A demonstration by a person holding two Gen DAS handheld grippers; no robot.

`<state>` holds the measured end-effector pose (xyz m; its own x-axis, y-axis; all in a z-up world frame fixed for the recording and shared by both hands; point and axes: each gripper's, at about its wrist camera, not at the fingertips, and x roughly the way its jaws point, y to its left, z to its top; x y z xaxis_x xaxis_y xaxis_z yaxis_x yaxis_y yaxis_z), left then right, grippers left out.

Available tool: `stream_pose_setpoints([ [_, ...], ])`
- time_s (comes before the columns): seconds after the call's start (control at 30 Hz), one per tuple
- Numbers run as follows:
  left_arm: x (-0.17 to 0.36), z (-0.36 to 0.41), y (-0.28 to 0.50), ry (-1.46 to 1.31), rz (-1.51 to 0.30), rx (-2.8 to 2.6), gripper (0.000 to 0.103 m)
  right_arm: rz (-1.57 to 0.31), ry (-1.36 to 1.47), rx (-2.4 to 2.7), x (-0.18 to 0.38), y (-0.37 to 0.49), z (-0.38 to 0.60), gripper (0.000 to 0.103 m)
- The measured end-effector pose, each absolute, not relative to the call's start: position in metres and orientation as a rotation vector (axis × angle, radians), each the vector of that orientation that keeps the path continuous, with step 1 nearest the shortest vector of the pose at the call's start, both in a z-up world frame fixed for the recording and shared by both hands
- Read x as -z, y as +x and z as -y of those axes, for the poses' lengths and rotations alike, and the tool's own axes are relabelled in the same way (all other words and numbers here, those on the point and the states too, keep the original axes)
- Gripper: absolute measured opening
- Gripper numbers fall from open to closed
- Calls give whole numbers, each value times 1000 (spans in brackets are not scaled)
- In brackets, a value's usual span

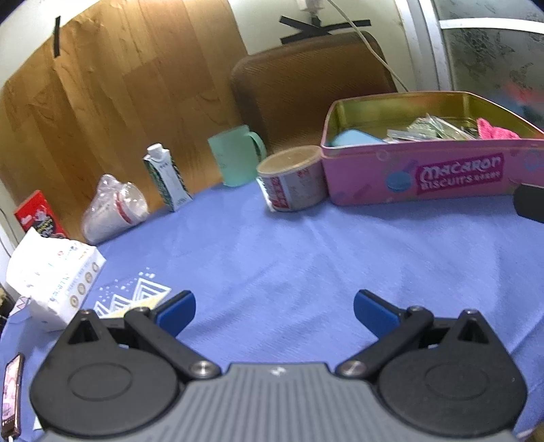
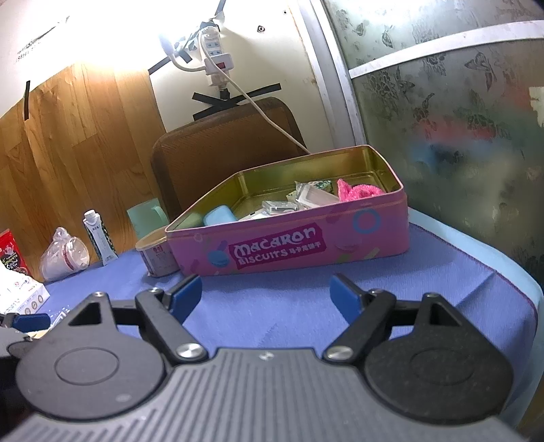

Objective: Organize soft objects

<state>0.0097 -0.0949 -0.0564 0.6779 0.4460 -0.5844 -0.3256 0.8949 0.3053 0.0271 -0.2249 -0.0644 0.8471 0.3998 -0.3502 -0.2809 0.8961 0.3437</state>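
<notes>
I see strong glare blowing out the wall (image 2: pixel 102 30) top left; fisheye bends edges, left view slightly soft

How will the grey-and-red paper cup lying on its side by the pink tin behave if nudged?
The grey-and-red paper cup lies on its side, so it would probably roll, likely in an arc if tapered. It looks empty, thin-walled paper, so likely light and crushable under firm jaws. It seems to touch the pink Macaron biscuit tin, which should block rolling that way.

A lived-in home room: a blue-clothed table (image 1: pixel 272 244) against a wood-grain wall panel (image 1: pixel 119 102), holding a biscuit tin (image 2: pixel 289 244), mug (image 1: pixel 234 159), drink carton (image 1: pixel 166 180), with a taped-up power strip (image 2: pixel 216 57) on the far wall.
</notes>
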Motion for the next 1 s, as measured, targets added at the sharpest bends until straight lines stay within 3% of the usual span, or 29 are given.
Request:
stream_pose_setpoints([
  [1.0, 61, 102, 14, 131, -773, -346, 103, -429, 285, -358, 65, 28, 224, 85],
])
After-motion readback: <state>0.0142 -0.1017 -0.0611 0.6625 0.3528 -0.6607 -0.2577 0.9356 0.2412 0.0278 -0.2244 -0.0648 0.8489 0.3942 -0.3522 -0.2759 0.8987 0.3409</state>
